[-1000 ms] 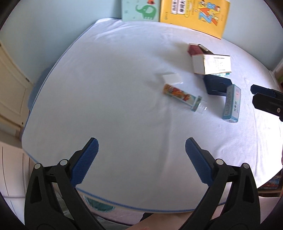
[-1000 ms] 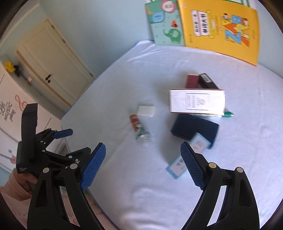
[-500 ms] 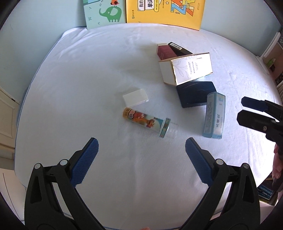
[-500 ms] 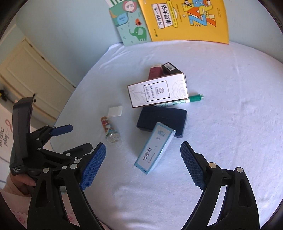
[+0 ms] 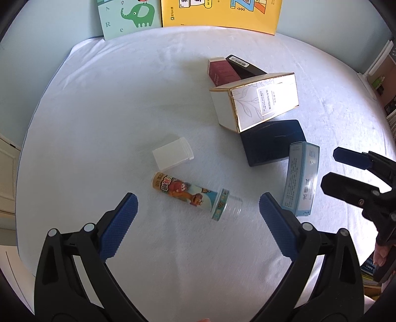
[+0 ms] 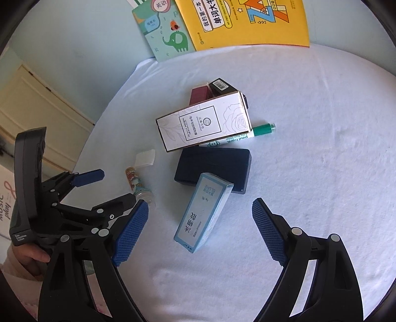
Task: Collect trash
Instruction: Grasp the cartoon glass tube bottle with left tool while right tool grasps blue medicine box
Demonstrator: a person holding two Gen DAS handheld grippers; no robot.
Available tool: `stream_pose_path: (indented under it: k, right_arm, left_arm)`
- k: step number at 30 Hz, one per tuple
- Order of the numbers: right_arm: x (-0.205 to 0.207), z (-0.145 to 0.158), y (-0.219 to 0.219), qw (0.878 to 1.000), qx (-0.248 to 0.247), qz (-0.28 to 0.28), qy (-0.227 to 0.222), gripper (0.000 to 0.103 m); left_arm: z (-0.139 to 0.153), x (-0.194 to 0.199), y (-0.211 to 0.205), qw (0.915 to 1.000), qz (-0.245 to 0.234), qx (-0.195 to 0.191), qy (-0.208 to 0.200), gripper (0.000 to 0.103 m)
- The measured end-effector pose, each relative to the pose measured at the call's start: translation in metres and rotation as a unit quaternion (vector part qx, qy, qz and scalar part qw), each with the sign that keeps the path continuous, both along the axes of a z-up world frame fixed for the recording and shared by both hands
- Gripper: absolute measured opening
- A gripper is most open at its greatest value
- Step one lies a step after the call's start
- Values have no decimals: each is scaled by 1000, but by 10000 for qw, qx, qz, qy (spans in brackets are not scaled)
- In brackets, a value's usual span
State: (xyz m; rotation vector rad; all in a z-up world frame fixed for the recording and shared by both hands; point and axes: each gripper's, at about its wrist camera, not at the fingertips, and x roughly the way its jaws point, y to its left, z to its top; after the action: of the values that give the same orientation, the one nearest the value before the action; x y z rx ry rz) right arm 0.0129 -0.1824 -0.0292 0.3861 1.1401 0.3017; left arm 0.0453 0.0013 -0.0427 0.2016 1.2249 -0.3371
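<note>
Trash lies on a white-covered bed (image 5: 99, 104). A colourful cartoon tube (image 5: 190, 195) lies just ahead of my open, empty left gripper (image 5: 198, 215); it also shows in the right wrist view (image 6: 136, 182). A small translucent white box (image 5: 172, 153) lies behind it. A light blue carton (image 6: 201, 213) lies between the fingers of my open, empty right gripper (image 6: 200, 230), leaning on a dark navy case (image 6: 214, 168). A white gold-edged box (image 5: 257, 101), a maroon box (image 5: 221, 71), a black box (image 5: 245, 65) and a green marker (image 6: 247, 136) lie farther back.
A yellow book (image 6: 247, 19) and a green elephant book (image 6: 163, 32) lean on the pale blue wall behind the bed. A cream door (image 6: 37, 119) is to the left. A shelf (image 5: 386, 81) is past the bed's right edge.
Both grippers have moved forward over the bed toward the trash. The tube now sits close before the left gripper and the blue carton between the right gripper's fingers. Both stayed open.
</note>
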Motion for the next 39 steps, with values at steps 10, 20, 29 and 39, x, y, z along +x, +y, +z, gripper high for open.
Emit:
stream_pose_path:
  k: [10,20,29,39]
  right_arm:
    - [12,-14,4,9997,60,-60,237,78]
    - [19,-32,4,9982,97,-94,577,59]
    - [12,-33,-6,9980,190,-47,605,46]
    - [1,-16,-7,9988,183,64,452,42]
  left_arm:
    - [-21,16,-5,9993,196,-43,315,96]
    - [-44,19,4,9968,481,-18,637,77]
    - [-37,18,19,9971,543,29,531,34]
    - [-19,-1,23,9989,405,114,211,34]
